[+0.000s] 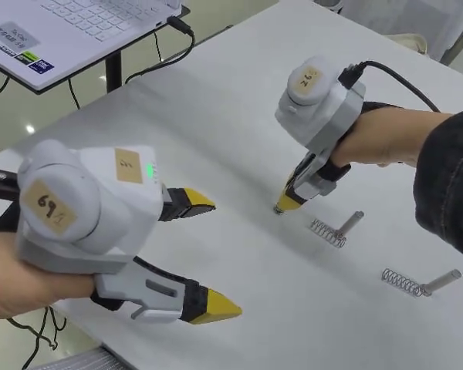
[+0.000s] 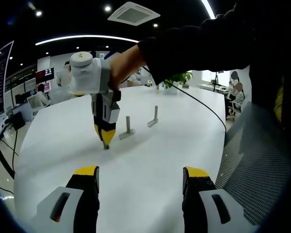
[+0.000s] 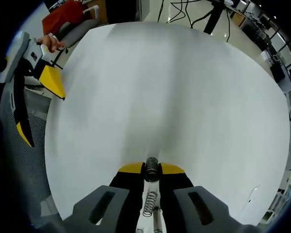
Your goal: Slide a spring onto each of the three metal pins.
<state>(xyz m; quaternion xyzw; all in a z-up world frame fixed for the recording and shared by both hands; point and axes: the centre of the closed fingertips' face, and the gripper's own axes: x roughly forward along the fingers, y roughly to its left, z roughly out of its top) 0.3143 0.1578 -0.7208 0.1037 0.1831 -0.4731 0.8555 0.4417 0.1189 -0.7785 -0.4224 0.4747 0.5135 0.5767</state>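
In the head view, the closed yellow tips of the right gripper [image 1: 285, 205] point down at the white table [image 1: 216, 116] and hide whatever lies between them. Whether the tips touch the surface cannot be told. The right gripper view shows the load: the jaws are clamped on a spring [image 3: 151, 167], whose end coil is seen end-on between the two tips. The rest of the coil runs back between the jaws to a metal pin [image 3: 156, 219], which is cut off at the lower edge of that view. How far the coil sits over the pin cannot be made out. The left gripper [image 1: 208, 254] is held above the near edge of the table with its jaws spread wide and nothing between them. It is well apart from the right gripper. In the head view, a second pin [image 1: 352, 223] lies flat on the table just beside the right gripper tips. A second spring [image 1: 327, 233] lies in line with it, one end meeting the pin. A third pin [image 1: 443, 280] lies further toward the right edge of the view, and a third spring [image 1: 401, 282] joins it in the same way. For both pairs the overlap of coil and shaft is too small to resolve. A laptop [image 1: 54, 31] stands beyond the far-left table edge and is cropped by the frame. A black cable [image 1: 405, 81] runs from the right gripper and passes behind the person's hand [image 1: 386, 135].
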